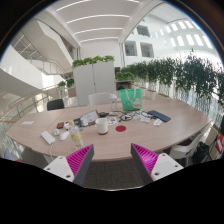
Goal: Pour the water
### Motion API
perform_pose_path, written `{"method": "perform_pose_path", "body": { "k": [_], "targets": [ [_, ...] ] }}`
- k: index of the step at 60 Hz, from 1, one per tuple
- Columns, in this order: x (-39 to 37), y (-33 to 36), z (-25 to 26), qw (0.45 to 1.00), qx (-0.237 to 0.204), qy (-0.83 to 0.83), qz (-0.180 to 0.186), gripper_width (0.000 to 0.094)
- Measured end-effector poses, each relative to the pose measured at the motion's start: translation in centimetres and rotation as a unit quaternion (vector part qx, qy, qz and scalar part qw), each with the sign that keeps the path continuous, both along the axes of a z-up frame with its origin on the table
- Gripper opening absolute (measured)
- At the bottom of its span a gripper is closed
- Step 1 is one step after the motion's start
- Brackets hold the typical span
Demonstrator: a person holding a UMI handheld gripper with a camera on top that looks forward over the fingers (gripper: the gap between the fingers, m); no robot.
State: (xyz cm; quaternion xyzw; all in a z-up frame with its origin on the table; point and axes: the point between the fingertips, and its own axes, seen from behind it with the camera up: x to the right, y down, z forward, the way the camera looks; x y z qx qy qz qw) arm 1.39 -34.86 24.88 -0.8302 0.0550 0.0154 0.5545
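Two fingers (113,160) spread wide, holding nothing, before a distant upright mug (103,126).

one table (110,140), one white cup (103,126), two chairs (55,104)

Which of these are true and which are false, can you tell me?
1. The gripper is open and holds nothing. True.
2. A white cup stands on the table beyond the gripper. True.
3. The cup is squeezed between the gripper's fingers. False: it stands far ahead of them, untouched.
4. A green thing stands on the table farther off than the cup. True.
5. The table is square and black. False: it is rounded and light brown.
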Motion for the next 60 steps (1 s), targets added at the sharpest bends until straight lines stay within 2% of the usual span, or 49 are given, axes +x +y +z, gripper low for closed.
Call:
{"method": "perform_pose_path", "body": {
  "k": [8,9,11,21,31,39,46,60],
  "targets": [
    [-1.3,1.7,0.5,1.000,0.010,0.001,-0.005,0.0829],
    [0.5,1.9,0.2,1.000,0.009,-0.001,-0.003,0.0830],
    [-1.9,0.9,0.3,1.000,0.010,-0.001,-0.004,0.0827],
    [-3.2,1.6,-1.3,1.000,0.002,-0.008,-0.004,0.0830],
    [-6.0,4.0,-4.9,0.999,0.002,0.007,0.033,0.0828],
    [-9.3,7.8,-7.2,0.996,0.045,-0.035,0.075,0.0832],
    [-13.8,12.6,-10.3,0.992,0.054,-0.032,0.107,0.0830],
    [-20.2,24.5,-13.4,0.989,0.091,-0.034,0.115,0.0833]
  ]
}}
